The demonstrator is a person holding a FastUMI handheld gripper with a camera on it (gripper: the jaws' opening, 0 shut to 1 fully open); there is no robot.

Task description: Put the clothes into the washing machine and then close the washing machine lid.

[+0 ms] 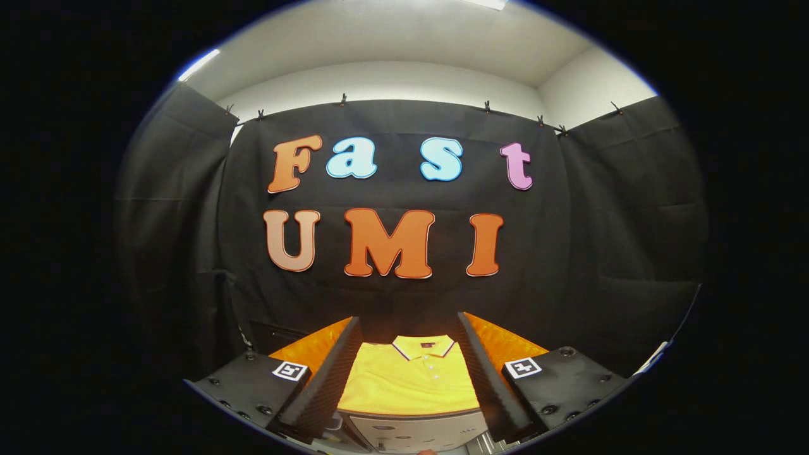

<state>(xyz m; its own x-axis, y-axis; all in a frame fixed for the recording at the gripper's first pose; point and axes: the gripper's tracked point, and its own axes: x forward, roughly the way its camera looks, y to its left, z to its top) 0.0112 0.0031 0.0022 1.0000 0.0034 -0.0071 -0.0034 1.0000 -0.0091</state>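
Gripper view: gripper [407, 370], fingers spread wide, gripping nothing. Yellow polo shirt [409, 382], folded flat with collar toward the booth wall, lies on the washing machine [417, 431] top, seen between the fingers.

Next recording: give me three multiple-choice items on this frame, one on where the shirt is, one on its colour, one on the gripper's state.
1. Where is the shirt?
A. Hanging on the wall
B. Lying flat on the white appliance, seen between the fingers
C. Clamped in the fingers

2. What colour is the shirt?
A. Yellow
B. Blue
C. Green

3. How is the gripper?
A. Shut on the shirt
B. Shut on nothing
C. Open, fingers wide apart

Answers: 1 B, the shirt lies spread out, collar away from the camera. 2 A, the fabric is yellow. 3 C, a wide gap separates the fingers, which press on nothing.
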